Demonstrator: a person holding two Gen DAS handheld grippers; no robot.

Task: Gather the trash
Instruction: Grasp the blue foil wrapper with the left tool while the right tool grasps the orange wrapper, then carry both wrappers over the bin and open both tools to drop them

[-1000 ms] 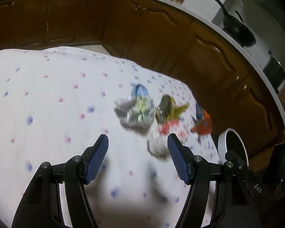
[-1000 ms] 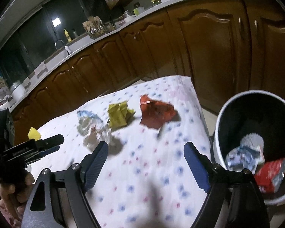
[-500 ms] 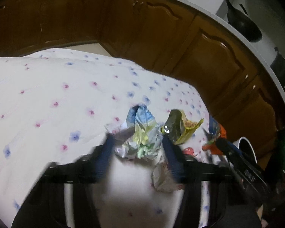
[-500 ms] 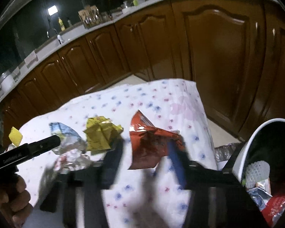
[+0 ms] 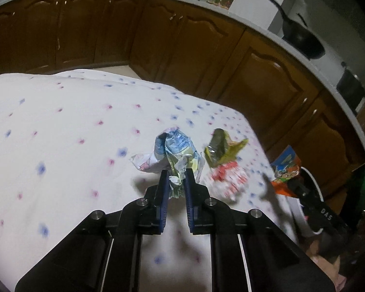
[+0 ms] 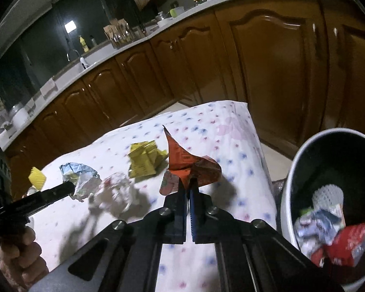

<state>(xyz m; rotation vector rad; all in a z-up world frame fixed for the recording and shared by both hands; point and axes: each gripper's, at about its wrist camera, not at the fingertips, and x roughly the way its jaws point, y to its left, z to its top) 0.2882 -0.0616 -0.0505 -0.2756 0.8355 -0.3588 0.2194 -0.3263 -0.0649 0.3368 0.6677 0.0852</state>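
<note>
My left gripper (image 5: 175, 178) is shut on a crumpled blue-and-white wrapper (image 5: 175, 153) on the dotted tablecloth (image 5: 60, 146). My right gripper (image 6: 188, 187) is shut on a red-orange wrapper (image 6: 187, 163), which also shows in the left wrist view (image 5: 286, 168). A yellow wrapper (image 6: 144, 159) (image 5: 221, 149) and a crumpled white-and-red wrapper (image 6: 115, 191) (image 5: 227, 181) lie on the cloth between the two. The blue-and-white wrapper (image 6: 79, 176) shows at my left gripper's tip in the right wrist view.
A white trash bin (image 6: 292, 175) with several wrappers inside stands off the table's right edge; its rim shows in the left wrist view (image 5: 314, 185). Brown kitchen cabinets (image 5: 182, 48) run behind the table. A small yellow piece (image 6: 37, 177) lies at the far left.
Both grippers moved forward from open and empty and closed: the left on the blue-and-white wrapper, the right on the red-orange wrapper.
</note>
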